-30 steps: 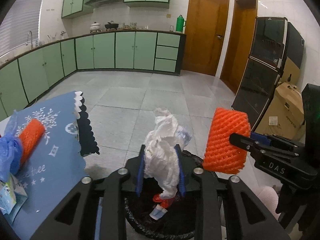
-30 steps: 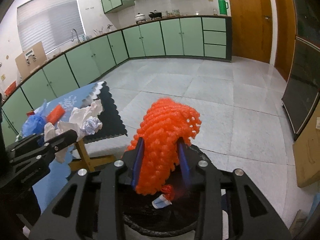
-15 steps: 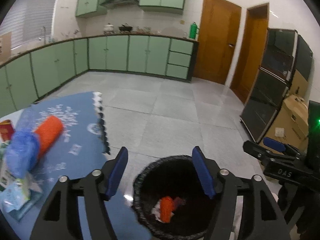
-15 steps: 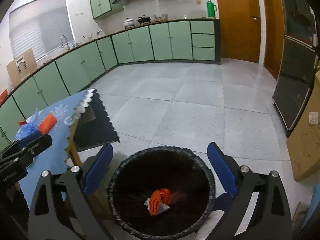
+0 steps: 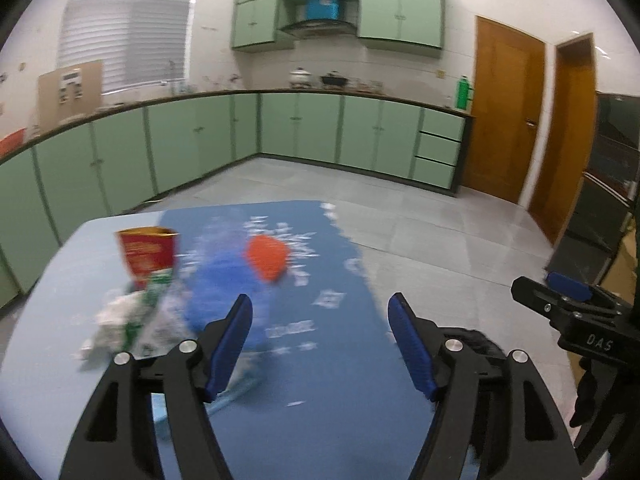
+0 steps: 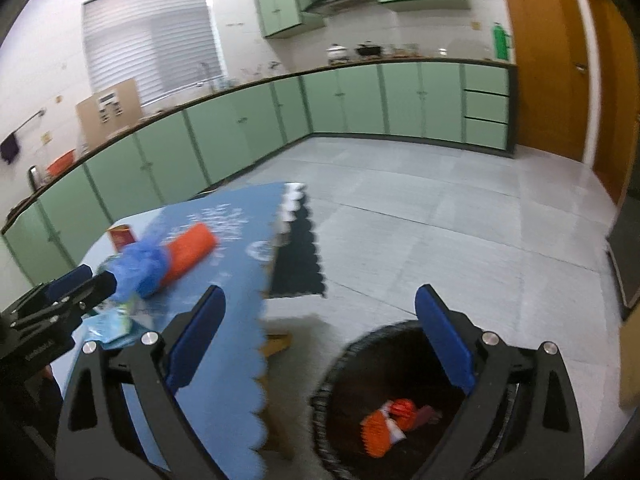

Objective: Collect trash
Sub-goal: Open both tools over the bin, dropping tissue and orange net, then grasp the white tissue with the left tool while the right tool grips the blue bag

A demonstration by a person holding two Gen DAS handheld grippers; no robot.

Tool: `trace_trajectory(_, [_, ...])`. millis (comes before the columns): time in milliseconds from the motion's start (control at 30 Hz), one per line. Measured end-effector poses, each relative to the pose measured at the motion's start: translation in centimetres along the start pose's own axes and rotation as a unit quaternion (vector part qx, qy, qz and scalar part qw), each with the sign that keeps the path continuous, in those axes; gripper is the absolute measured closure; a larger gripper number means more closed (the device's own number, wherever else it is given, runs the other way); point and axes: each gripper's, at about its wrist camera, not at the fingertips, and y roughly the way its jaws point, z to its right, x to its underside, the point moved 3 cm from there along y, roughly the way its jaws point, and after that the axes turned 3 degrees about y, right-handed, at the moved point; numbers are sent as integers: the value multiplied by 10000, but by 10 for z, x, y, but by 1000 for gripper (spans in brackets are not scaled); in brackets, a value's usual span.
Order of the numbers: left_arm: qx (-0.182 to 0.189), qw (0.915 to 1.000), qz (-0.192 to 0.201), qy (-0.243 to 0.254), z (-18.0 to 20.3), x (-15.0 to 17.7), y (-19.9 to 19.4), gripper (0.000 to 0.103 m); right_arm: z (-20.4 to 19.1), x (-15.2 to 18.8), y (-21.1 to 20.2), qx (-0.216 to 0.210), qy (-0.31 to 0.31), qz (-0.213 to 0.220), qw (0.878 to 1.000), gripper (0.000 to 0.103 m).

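My left gripper [image 5: 320, 340] is open and empty above the blue tablecloth [image 5: 320, 380]. Ahead of it on the table lie an orange foam net [image 5: 267, 257], a blue plastic bag [image 5: 218, 280], a red carton [image 5: 147, 254] and crumpled white and green wrappers [image 5: 132, 316]. My right gripper [image 6: 320, 344] is open and empty, partly above the black trash bin [image 6: 348, 364], which holds orange netting and paper [image 6: 390, 424]. The orange net [image 6: 190, 250] and blue bag [image 6: 140, 276] also show in the right wrist view.
The bin's rim [image 5: 480, 344] sits just right of the table edge. Green cabinets [image 5: 300, 128] line the far walls. Wooden doors [image 5: 504, 108] and dark appliances [image 5: 604, 208] stand at right. Grey tiled floor [image 6: 440, 232] lies beyond the table.
Both grippers opened and dropped the white wad and the orange net into the bin. Both then swung left, the left one over the table. The views are motion-blurred now.
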Motion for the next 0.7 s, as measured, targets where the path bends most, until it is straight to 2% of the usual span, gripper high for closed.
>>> trace_trajectory(367, [-962, 9944, 31, -440, -103, 14, -14, 34, -104, -9, 42, -738, -522, -73, 9959, 10])
trace_trajectory(700, [-1314, 9885, -135, -739, -168, 27, -8, 34, -171, -7, 87, -962, -926, -274, 9907, 10])
